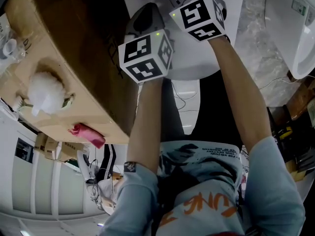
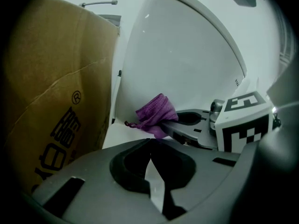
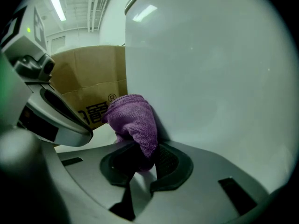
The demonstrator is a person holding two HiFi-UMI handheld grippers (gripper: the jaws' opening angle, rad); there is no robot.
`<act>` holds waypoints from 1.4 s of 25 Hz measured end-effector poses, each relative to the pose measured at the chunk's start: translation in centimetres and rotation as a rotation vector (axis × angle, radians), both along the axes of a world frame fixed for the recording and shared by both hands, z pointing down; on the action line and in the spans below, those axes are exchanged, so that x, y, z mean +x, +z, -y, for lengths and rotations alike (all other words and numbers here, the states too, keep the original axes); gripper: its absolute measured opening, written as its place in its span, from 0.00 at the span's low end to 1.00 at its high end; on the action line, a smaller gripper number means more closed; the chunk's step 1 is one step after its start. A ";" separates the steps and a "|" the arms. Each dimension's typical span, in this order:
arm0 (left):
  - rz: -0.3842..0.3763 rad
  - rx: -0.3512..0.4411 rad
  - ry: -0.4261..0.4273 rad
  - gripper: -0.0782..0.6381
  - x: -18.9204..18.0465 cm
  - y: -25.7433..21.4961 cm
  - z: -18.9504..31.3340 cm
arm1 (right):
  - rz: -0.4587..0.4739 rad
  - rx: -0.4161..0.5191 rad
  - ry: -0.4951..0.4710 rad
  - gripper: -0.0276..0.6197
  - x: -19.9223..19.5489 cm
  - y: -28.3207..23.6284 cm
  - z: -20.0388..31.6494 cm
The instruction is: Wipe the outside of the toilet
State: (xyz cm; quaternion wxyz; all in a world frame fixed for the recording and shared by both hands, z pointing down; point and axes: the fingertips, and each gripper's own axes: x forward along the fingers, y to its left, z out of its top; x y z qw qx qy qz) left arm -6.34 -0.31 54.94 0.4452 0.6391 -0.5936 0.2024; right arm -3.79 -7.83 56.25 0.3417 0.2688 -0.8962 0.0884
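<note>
The white toilet [image 3: 210,78] fills the right gripper view, and its smooth lid and side [image 2: 187,55] rise ahead in the left gripper view. My right gripper [image 3: 140,153] is shut on a purple cloth [image 3: 133,120], and the cloth is pressed against the toilet's outer wall. Seen from the left gripper view, the cloth [image 2: 156,115] bunches at the right gripper's tip by the toilet's base. My left gripper [image 2: 150,143] is shut with nothing in it, just left of the right one. Both marker cubes [image 1: 146,55] [image 1: 199,16] show in the head view over the toilet [image 1: 197,63].
A big cardboard box [image 1: 74,58] stands tight against the toilet's left side, leaving a narrow gap. On the box lie a white fluffy thing [image 1: 45,91] and a pink rag [image 1: 88,134]. Another white fixture [image 1: 295,28] stands at the right on the marble floor [image 1: 256,38].
</note>
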 end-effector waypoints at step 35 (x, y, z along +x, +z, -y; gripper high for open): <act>-0.018 -0.028 0.209 0.14 15.8 0.7 2.4 | -0.010 -0.036 0.213 0.15 18.6 0.4 2.9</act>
